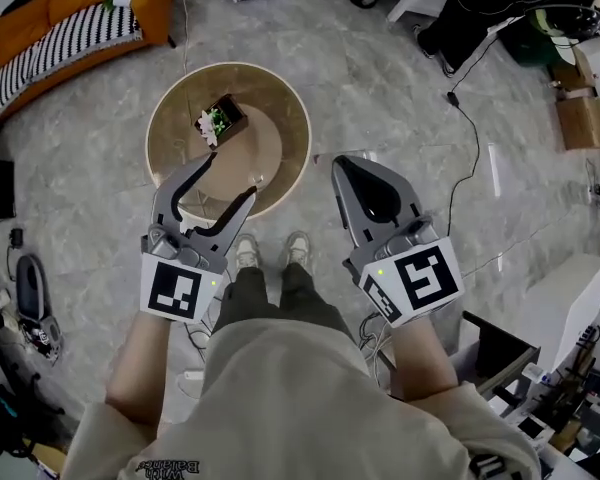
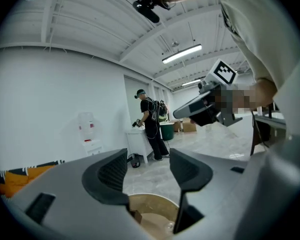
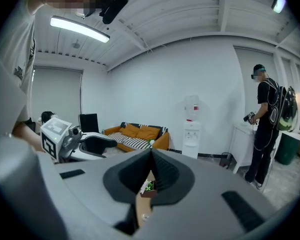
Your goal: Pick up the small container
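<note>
A round wooden table (image 1: 176, 118) stands on the floor in front of my feet. On it sits a small dark container (image 1: 220, 120) with green leaves inside, and a tiny clear object (image 1: 257, 180) lies near the table's front edge. My left gripper (image 1: 232, 176) hovers over the table's near side, open, with nothing between its fingers. In the left gripper view the table (image 2: 152, 208) shows below the gap of the left gripper (image 2: 147, 171). My right gripper (image 1: 343, 164) is shut and empty, just right of the table. In the right gripper view the dark container (image 3: 148, 187) peeks past the right gripper (image 3: 151, 155).
An orange and striped sofa (image 1: 70, 18) stands at the far left. A black cable (image 1: 470, 148) runs across the floor at right, near a white cabinet (image 1: 565, 308). A person in black (image 3: 265, 124) stands by a white table, beside a water dispenser (image 3: 191, 129).
</note>
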Tool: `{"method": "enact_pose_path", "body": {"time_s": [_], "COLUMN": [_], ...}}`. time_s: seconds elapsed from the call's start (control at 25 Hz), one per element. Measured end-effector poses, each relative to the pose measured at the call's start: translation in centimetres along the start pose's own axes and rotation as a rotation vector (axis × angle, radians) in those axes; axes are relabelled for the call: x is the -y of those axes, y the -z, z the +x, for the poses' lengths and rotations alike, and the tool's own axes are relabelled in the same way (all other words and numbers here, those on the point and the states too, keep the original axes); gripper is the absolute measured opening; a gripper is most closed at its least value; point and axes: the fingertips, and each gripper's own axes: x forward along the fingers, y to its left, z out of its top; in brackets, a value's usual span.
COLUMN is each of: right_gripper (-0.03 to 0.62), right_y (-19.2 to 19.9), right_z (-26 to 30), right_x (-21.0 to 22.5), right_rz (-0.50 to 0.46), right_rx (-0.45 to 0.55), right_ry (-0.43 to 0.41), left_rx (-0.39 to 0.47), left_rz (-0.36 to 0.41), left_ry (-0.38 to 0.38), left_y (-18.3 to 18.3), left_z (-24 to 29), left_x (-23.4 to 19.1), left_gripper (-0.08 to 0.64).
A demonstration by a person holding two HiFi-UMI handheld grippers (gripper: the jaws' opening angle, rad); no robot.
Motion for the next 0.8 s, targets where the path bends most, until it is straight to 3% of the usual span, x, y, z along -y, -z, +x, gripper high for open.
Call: {"method": "enact_pose_path", "body": {"time_s": [0.08, 0.28, 0.6, 0.8], "right_gripper": [-0.008, -0.008, -0.007, -0.007], "right_y": [1.2, 4.7, 11.6, 17.5], "right_z": [1.0, 4.1, 8.1, 10.3], "right_x": [0.2, 0.4, 1.2, 1.1], "right_rz": [0.012, 0.017, -0.002, 0.004], "right_rx": [0.003, 0.004, -0.022, -0.064], "right_ry": [-0.015, -0.055, -0.092, -0.107], "left_rx": [0.002, -0.048, -0.014, -0.023], "left_rz": [0.042, 0.046, -0.01, -0.05], "left_ry": [0.011, 0.022, 0.011, 0.043], "left_y": [1.4, 7.2, 14.8, 21.4], "left_z": [1.1, 4.1, 8.6, 11.3], "left_x": [1.0, 2.8, 4.1, 5.3], "left_gripper": [0.252, 0.307, 0.31, 0.324]}}
